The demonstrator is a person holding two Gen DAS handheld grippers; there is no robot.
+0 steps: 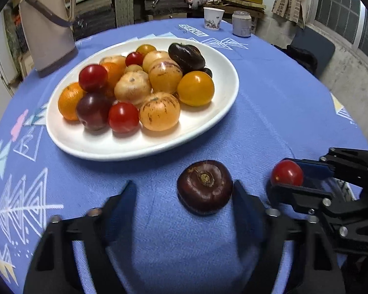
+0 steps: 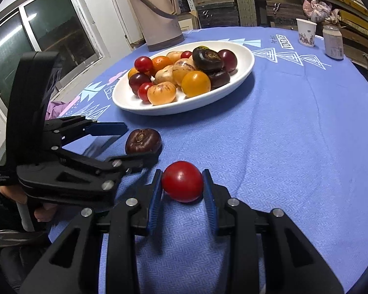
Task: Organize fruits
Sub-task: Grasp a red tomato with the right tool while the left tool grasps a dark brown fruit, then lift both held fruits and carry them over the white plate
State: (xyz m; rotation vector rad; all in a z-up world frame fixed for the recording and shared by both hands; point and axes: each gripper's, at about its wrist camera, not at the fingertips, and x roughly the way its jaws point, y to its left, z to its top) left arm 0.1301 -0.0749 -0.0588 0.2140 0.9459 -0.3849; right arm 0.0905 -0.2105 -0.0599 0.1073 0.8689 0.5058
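A white oval plate (image 1: 208, 122) (image 2: 245, 73) holds several red, yellow, orange and dark fruits. A dark purple tomato (image 1: 204, 186) (image 2: 143, 140) lies on the blue cloth between the open fingers of my left gripper (image 1: 184, 191) (image 2: 135, 144), next to the right finger. My right gripper (image 2: 182, 183) (image 1: 285, 175) is shut on a red tomato (image 2: 183, 184) (image 1: 287, 172) resting on the cloth, to the right of the left gripper.
A beige thermos jug (image 1: 47, 24) (image 2: 157, 9) stands behind the plate at the left. A paper cup (image 1: 213, 18) (image 2: 306, 32) and a can (image 1: 242, 23) (image 2: 333, 42) stand at the table's far edge. The blue cloth (image 1: 282, 98) covers the round table.
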